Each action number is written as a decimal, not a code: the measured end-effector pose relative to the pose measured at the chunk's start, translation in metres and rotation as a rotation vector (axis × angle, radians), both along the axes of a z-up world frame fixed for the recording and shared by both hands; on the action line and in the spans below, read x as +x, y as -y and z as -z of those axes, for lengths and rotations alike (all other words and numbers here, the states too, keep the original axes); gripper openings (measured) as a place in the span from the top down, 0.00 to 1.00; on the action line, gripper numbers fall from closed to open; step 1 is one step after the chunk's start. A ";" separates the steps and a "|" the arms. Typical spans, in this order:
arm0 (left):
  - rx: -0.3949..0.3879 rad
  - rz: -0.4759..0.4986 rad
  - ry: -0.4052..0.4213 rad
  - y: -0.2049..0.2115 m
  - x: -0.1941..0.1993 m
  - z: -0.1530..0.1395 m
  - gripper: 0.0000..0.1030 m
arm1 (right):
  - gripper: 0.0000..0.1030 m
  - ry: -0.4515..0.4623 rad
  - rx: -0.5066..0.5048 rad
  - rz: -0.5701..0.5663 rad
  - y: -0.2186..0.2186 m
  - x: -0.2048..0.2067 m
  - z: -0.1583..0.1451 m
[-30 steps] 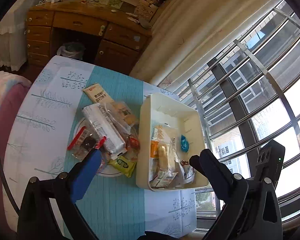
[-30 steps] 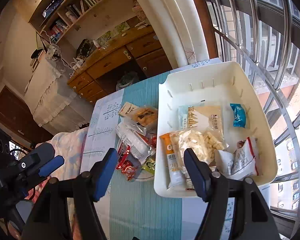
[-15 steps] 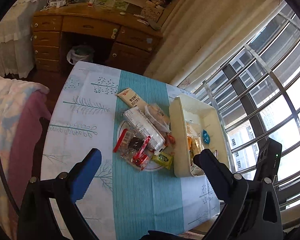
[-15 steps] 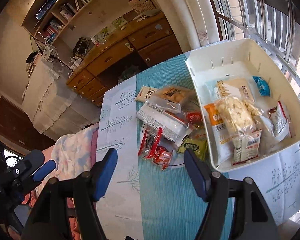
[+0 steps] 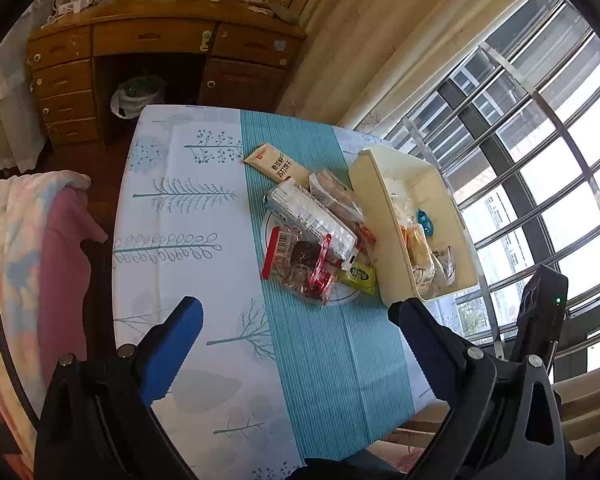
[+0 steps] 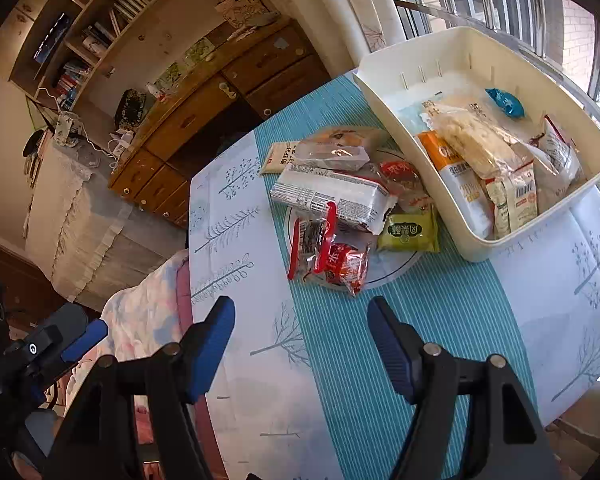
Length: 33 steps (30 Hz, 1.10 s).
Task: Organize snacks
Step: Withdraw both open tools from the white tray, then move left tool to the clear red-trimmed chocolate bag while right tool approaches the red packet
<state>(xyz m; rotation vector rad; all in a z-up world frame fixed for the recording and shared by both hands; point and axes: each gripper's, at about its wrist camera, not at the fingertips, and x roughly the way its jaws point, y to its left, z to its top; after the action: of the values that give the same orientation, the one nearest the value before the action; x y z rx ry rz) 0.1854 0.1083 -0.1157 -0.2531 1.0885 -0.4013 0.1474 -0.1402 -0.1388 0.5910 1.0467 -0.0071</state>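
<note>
Snack pile on a plate beside a half-filled bin, both claws empty above the tabletop.

Left to right in the right wrist view: tabletop [image 6: 236, 240] under a smooth white tree-print cloth with a ribbed teal strip; round white plate [image 6: 396, 268] heaped with crinkly snack packets [image 6: 332, 196], including a clear red-edged pack [image 6: 312, 240], a red foil pouch [image 6: 346, 266], a long white printed wrapper and a flat green sachet [image 6: 410, 232]; then a cream rectangular plastic bin [image 6: 480, 248], touching the plate, holding an orange pack, a clear bag of pale puffs, a small blue wrapped sweet [image 6: 504, 102]. Left claw [image 5: 296, 312] jaws wide apart, gripping nothing. Right claw [image 6: 300, 312] likewise apart, nothing between.
</note>
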 end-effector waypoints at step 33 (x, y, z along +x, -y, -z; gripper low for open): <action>0.180 0.149 -0.322 0.073 0.101 0.104 0.05 | 0.33 0.141 -0.655 -0.416 -0.063 0.025 0.086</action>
<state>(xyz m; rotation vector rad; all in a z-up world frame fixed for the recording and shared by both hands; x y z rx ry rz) 0.2867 0.0349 -0.2197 -0.0770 1.4569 -0.4002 0.1729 -0.0774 -0.2252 -0.2207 0.9429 0.0546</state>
